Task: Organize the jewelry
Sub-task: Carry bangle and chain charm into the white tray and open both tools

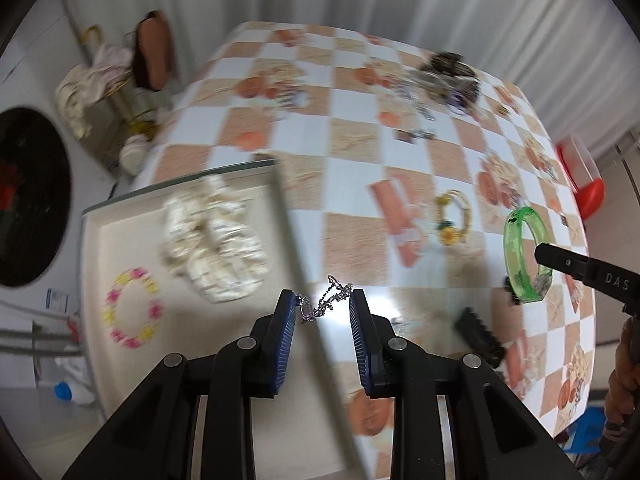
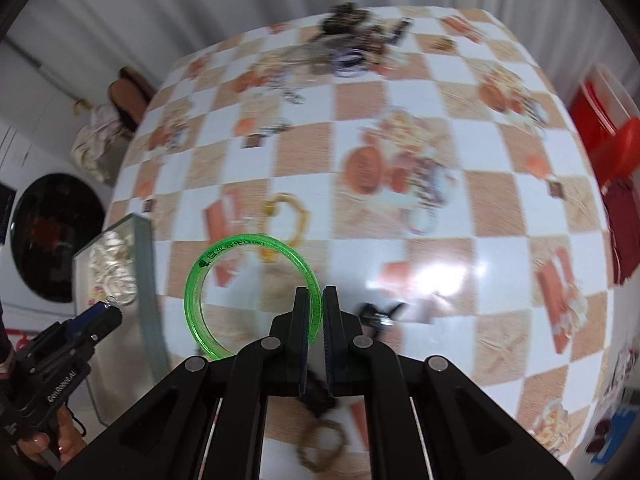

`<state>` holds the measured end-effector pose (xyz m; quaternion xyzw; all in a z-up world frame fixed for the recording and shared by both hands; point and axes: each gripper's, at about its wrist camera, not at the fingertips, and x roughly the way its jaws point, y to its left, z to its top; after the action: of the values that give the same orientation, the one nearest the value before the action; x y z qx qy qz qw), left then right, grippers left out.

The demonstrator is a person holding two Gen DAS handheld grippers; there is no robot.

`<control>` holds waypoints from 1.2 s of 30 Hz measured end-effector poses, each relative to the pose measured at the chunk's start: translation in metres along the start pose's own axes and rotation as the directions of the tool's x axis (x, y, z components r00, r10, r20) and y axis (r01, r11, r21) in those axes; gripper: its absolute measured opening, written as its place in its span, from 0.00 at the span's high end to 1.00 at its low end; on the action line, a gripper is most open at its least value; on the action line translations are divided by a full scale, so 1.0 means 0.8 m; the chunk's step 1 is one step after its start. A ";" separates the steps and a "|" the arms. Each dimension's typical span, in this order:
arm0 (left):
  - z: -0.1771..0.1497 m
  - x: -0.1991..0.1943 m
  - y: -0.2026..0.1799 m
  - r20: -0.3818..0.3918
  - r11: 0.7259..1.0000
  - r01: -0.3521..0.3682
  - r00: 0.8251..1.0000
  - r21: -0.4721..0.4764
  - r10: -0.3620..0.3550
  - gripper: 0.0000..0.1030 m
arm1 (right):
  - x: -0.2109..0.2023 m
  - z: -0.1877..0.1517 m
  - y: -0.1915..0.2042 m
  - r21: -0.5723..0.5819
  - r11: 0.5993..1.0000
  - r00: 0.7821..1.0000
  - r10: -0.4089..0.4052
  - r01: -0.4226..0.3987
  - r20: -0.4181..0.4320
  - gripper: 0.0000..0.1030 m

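My left gripper is open above the right rim of a white tray; a thin silver chain hangs between its blue pads, caught on the left pad. The tray holds a cream scrunchie and a pink and yellow bead bracelet. My right gripper is shut on a clear green bangle and holds it above the checkered table; the bangle also shows in the left wrist view. The left gripper shows at the lower left of the right wrist view, beside the tray.
A yellow flower bracelet lies mid-table, also in the right wrist view. A heap of mixed jewelry sits at the far edge. A black hair clip and a brown bracelet lie near. A red bin stands right.
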<state>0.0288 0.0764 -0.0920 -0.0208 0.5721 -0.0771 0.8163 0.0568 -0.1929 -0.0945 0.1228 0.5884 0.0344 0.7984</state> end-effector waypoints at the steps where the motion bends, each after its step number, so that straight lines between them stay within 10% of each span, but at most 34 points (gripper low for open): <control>1: -0.003 -0.003 0.015 0.002 1.000 -0.014 1.000 -0.022 0.014 0.68 | 0.001 0.001 0.009 -0.012 1.000 1.000 0.007 -0.007 -0.001 0.93; 17: -0.032 0.010 0.164 -0.016 0.971 -0.139 0.990 -0.195 0.139 0.68 | 0.057 -0.020 0.205 -0.288 0.945 0.984 0.124 -0.157 -0.129 0.93; 36: -0.014 0.063 0.187 -0.057 0.972 -0.143 0.989 -0.188 0.135 0.68 | 0.144 -0.061 0.280 -0.472 0.876 0.975 -0.009 -0.099 -0.222 0.93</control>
<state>0.0507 0.2174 -0.1611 -0.0574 0.5945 0.0353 0.8013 0.0658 0.0540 -0.1622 -0.0697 0.6419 0.2112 0.7338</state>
